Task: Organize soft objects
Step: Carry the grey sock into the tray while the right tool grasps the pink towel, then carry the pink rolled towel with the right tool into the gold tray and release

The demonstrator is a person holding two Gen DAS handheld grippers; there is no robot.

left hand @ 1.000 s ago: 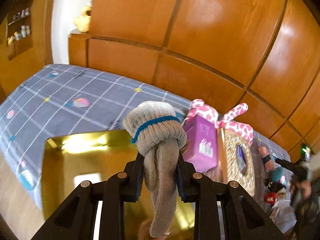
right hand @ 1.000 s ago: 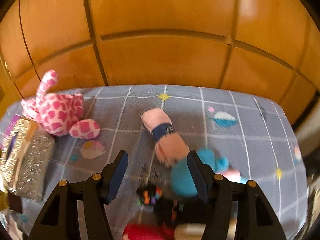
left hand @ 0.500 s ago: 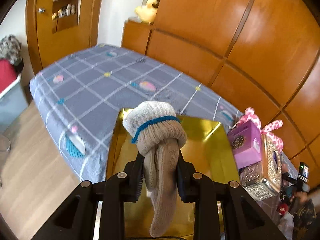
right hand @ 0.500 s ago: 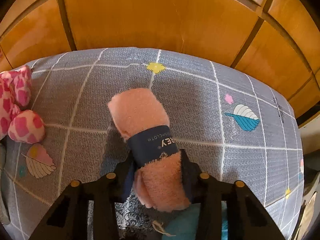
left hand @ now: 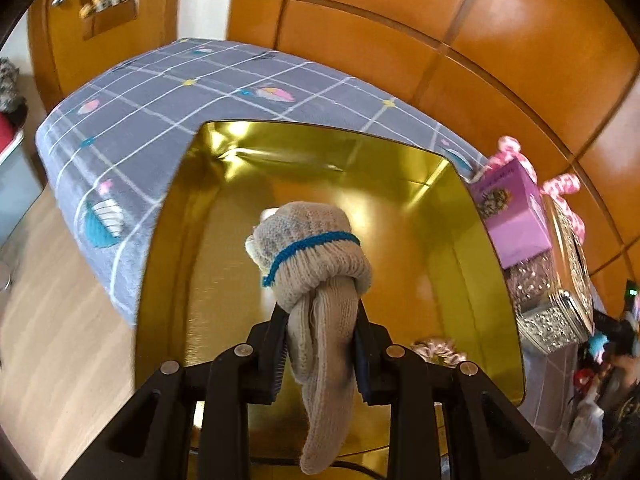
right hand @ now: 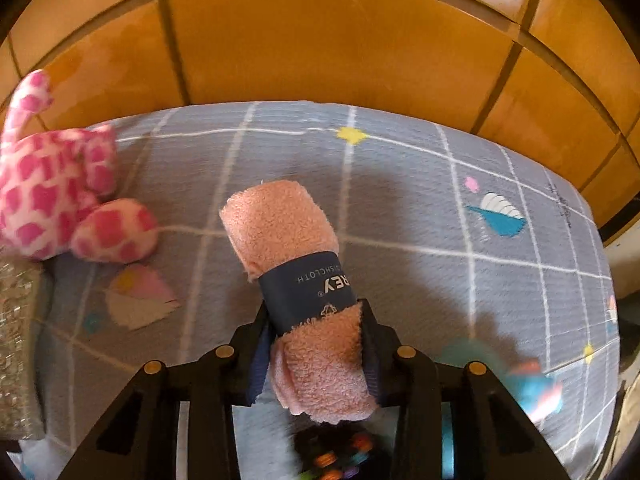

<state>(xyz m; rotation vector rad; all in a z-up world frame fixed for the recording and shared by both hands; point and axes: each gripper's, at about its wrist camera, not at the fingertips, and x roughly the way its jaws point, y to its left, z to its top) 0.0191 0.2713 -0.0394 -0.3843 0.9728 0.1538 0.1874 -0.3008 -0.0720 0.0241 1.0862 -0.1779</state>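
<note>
A grey checked bedspread (right hand: pixel 400 208) lies below wooden panelling. Only the left view shows the gold box (left hand: pixel 460 240), beneath the left gripper (left hand: pixel 320 340) clamping a rolled sock (left hand: pixel 312 256). The right gripper (right hand: pixel 316 344) squeezes a pink dishcloth roll (right hand: pixel 288 240) above the bed.

The tray (left hand: pixel 172 240) lies on the bed (left hand: pixel 160 92) at its near edge; the box (left hand: pixel 514 216) stands just right of it, the plush toy (left hand: pixel 560 186) behind.

You face glossy orange wood wall panels (right hand: pixel 340 44) behind a bed in a grey checked sheet (left hand: pixel 168 92); pale wood floor (left hand: pixel 52 320) lies left.
</note>
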